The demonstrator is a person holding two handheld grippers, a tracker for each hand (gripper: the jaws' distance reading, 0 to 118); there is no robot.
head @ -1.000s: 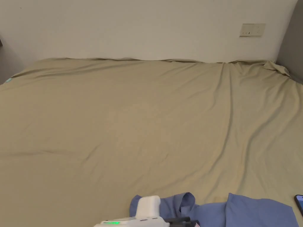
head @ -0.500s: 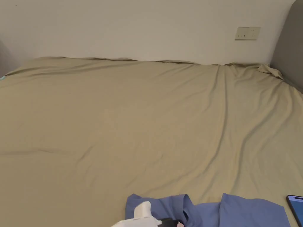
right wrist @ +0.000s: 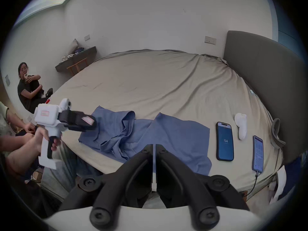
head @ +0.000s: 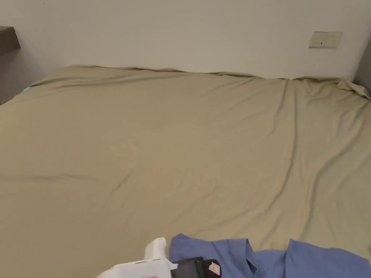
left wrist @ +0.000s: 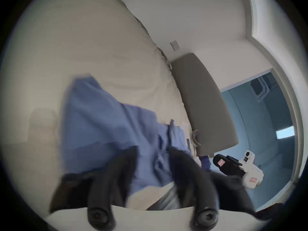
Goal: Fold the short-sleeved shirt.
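Note:
A blue short-sleeved shirt point(head: 308, 260) lies crumpled near the front edge of the beige bed point(head: 181, 144). In the right gripper view the shirt point(right wrist: 175, 134) has one flat part on the right and bunched folds on the left. My left gripper point(head: 212, 268) hovers over the shirt's left end, held by a hand. Its blurred jaws stand apart in the left gripper view point(left wrist: 153, 151), with the shirt point(left wrist: 100, 118) behind them. My right gripper point(right wrist: 154, 145) is shut on nothing, just above the shirt's near edge. The left gripper point(right wrist: 92, 123) also shows there, and the right gripper point(left wrist: 216, 161) in the left gripper view.
Two phones point(right wrist: 225, 141) point(right wrist: 258, 153) and a white sock point(right wrist: 240, 126) lie on the bed right of the shirt. A grey headboard point(right wrist: 258, 84) bounds the right side. A person point(right wrist: 28, 88) sits on the floor at the far left by a wall shelf point(right wrist: 76, 58).
The head camera has swung a little to the left. My left gripper has shifted left relative to the shirt, toward its left edge. The shirt lies as before.

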